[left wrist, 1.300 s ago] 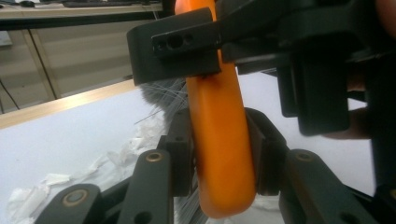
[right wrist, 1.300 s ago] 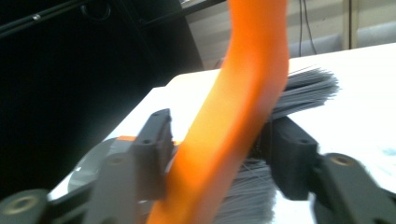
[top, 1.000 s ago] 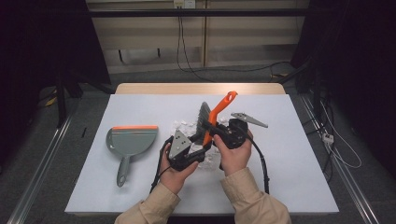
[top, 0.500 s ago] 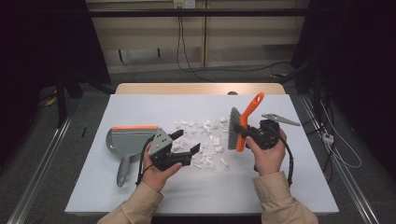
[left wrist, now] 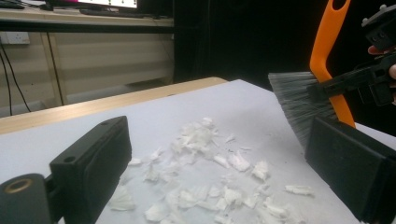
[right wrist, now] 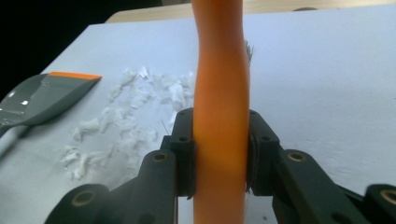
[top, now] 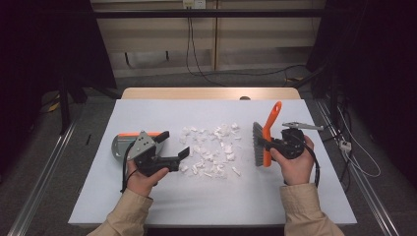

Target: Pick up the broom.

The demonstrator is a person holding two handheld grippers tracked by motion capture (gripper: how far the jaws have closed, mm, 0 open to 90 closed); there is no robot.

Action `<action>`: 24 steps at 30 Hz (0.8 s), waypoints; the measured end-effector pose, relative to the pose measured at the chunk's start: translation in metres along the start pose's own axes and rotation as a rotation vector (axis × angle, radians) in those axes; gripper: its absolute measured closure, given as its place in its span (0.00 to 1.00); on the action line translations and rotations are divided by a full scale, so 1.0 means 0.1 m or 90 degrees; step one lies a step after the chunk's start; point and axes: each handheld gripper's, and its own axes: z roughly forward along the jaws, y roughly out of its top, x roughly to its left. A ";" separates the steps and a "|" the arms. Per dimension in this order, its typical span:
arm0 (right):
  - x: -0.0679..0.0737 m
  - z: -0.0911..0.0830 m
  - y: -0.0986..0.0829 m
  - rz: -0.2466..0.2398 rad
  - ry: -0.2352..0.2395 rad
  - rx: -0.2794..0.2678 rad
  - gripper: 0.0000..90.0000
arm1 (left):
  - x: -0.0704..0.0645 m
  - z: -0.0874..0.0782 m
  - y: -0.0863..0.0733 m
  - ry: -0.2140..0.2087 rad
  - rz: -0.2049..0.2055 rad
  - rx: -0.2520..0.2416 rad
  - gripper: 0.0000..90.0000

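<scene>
Orange plastic forms the handle of the brush [top: 265, 135], which is clamped between the two black jaws of the right gripper [top: 275, 146]. In the right gripper view the jaw pads press on both sides of the smooth, slightly curved handle [right wrist: 220, 112]. In the high view the brush sits at the right of the table [top: 305, 196], its handle tip pointing away from the person and its grey bristles [top: 257, 142] turned toward the middle of the table. The bristles form a flat, dense, fan-shaped row, as the left gripper view shows [left wrist: 299, 105]. Whether they touch the table cannot be told.

The left gripper [top: 173, 150] is held at the left of the table with its jaws wide apart and nothing between them. Its jaws point toward the paper scraps [top: 211, 147].

The scraps are small, white, torn and crumpled pieces, spread loosely over the pale table top between the two grippers. The brush stands just to the right of the pile.

Beyond the left gripper lies a grey dustpan [top: 120, 145] with an orange strip along its front edge. In the right gripper view its mouth [right wrist: 46, 93] lies near the left edge of the scraps.

At the far edge, the bare wooden table rim [top: 206, 93] shows past the pale covering.
</scene>
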 end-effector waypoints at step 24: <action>-0.19 0.25 -0.10 -0.088 -0.100 0.039 0.78 | 0.25 -0.20 0.00 0.021 -0.009 -0.004 0.07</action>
